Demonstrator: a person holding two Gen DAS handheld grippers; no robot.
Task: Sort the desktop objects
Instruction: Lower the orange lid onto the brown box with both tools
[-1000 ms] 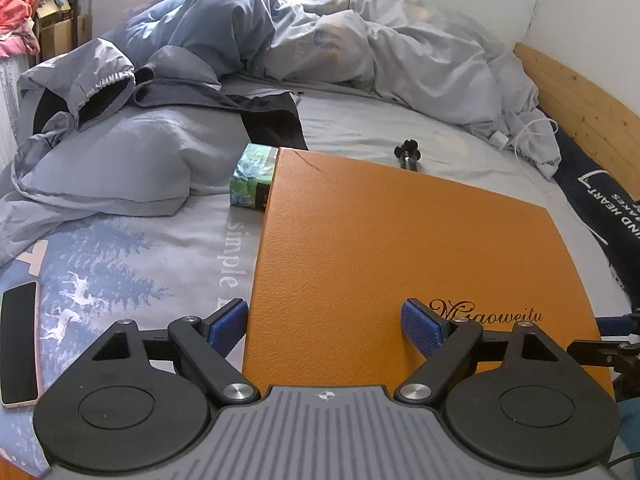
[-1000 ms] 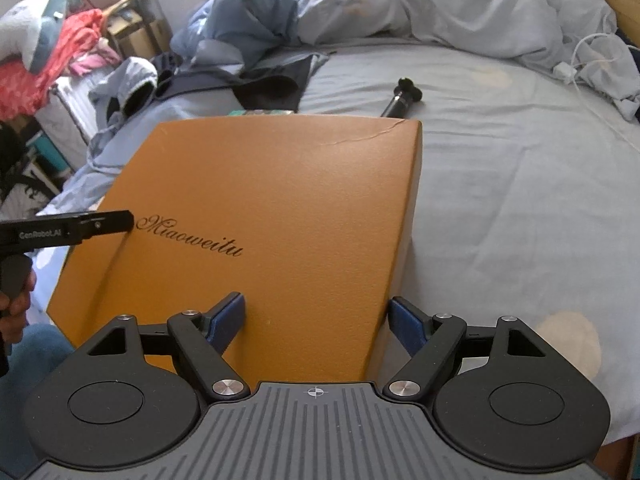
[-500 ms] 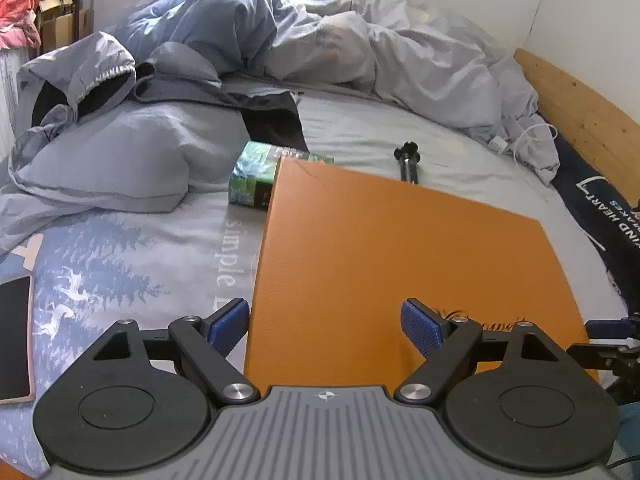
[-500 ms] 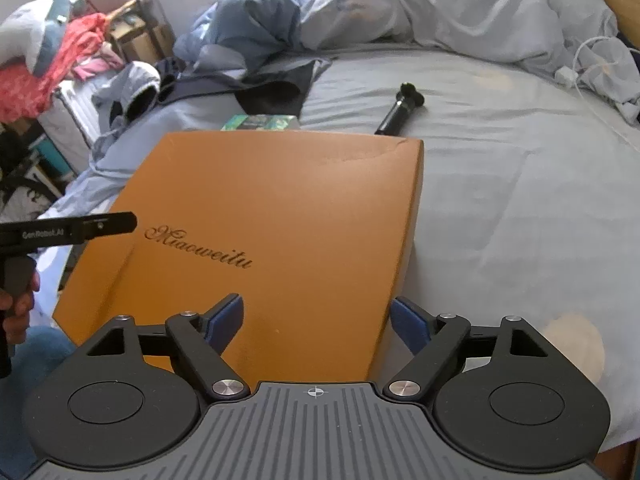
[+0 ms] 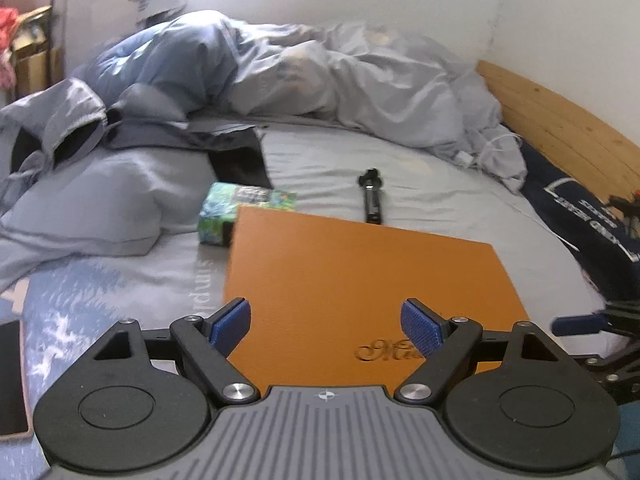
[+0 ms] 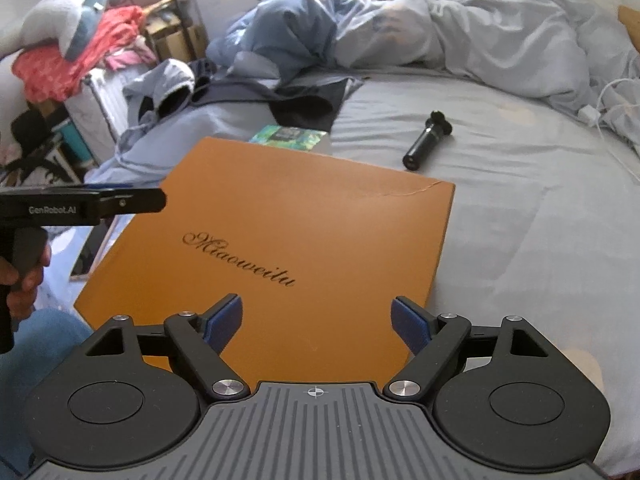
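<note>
A flat orange box lid (image 5: 360, 280) with gold script lies on the bed; it also shows in the right wrist view (image 6: 288, 248). A green patterned box (image 5: 236, 214) sits just past its far left corner, and shows in the right wrist view (image 6: 290, 136). A black cylindrical tool (image 5: 372, 196) lies on the sheet beyond the lid, and in the right wrist view (image 6: 426, 140). My left gripper (image 5: 326, 320) is open and empty above the lid's near edge. My right gripper (image 6: 316, 318) is open and empty above the lid's near right part.
A phone (image 5: 10, 376) lies at the left on the blue patterned sheet. Crumpled grey bedding (image 5: 320, 76) and a jacket (image 5: 60, 120) fill the back. A wooden bed frame (image 5: 560, 128) runs along the right. A white charger cable (image 6: 600, 108) lies far right.
Both grippers have drawn back and tilted up. The orange lid now looks smaller and farther, and the green box and black tool show more fully. Both stay open.
</note>
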